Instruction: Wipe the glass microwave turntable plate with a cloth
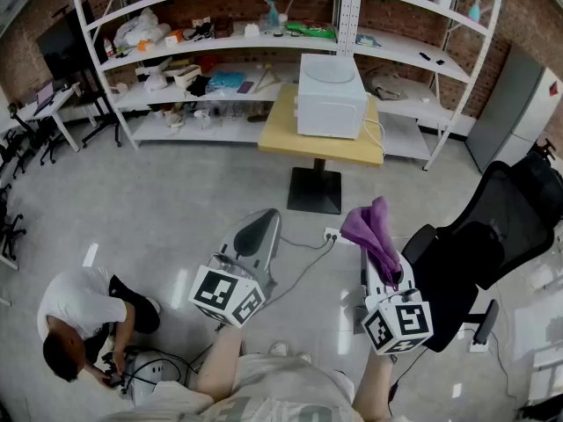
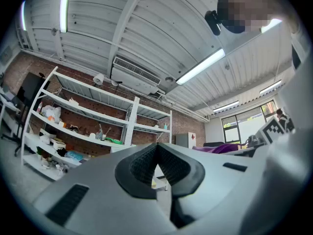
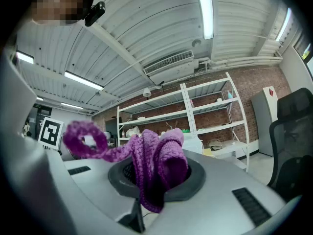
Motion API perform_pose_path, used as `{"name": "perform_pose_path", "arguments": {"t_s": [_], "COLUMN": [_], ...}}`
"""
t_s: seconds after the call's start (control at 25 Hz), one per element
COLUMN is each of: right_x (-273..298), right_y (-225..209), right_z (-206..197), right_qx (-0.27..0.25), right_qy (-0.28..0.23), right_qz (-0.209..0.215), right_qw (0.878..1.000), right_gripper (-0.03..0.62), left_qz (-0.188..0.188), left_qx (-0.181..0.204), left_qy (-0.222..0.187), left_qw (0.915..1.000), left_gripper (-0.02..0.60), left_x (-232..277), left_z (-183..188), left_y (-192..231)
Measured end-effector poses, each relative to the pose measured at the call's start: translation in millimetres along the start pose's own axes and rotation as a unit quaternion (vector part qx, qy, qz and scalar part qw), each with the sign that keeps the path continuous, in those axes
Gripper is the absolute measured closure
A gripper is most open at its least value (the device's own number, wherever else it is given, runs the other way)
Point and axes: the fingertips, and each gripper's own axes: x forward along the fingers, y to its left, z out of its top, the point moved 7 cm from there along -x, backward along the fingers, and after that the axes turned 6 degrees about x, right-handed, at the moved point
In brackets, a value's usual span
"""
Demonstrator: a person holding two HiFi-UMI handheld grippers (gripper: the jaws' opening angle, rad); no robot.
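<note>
A white microwave point(image 1: 331, 104) stands on a small wooden table point(image 1: 281, 134) in the middle of the room, well ahead of both grippers. A pale round disc point(image 1: 327, 71) lies on top of it, apparently the glass turntable plate. My right gripper point(image 1: 378, 246) is shut on a purple knitted cloth point(image 1: 373, 229). In the right gripper view the cloth point(image 3: 161, 155) bunches out of the right gripper point(image 3: 154, 176), with one loop hanging to the left. My left gripper point(image 1: 263, 223) is held over the floor. It shows shut and holding nothing in the left gripper view point(image 2: 156, 149).
A person point(image 1: 77, 316) crouches on the floor at the lower left. A black office chair point(image 1: 493, 236) stands close on the right. A power strip point(image 1: 332, 234) and its cable lie on the floor before the table. White shelves point(image 1: 264, 42) line the brick back wall.
</note>
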Motion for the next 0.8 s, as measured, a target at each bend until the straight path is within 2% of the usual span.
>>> {"name": "perform_pose_path", "arguments": {"t_s": [0.12, 0.44, 0.64, 0.8], "right_x": [-4, -8, -6, 7], "right_y": [-8, -28, -44, -58], "right_z": [1, 2, 0, -6], "right_qx": [0.005, 0.005, 0.067, 0.036], "right_qy": [-0.002, -0.005, -0.018, 0.007], "right_qz": [0.002, 0.025, 0.063, 0.045], "right_qw": [1.0, 1.0, 0.996, 0.998], "right_gripper": [0.543, 0.543, 0.543, 0.543], "left_qz": [0.007, 0.022, 0.036, 0.057], "left_qx": [0.006, -0.012, -0.013, -0.021], "left_qy": [0.013, 0.025, 0.033, 0.034], "left_qw": [0.9999, 0.9994, 0.9987, 0.9976], "left_gripper": [0.578, 0.579, 0.578, 0.579], "left_x": [6, 11, 14, 24], "left_z": [-4, -17, -28, -35], "left_y": [-7, -16, -20, -11]}}
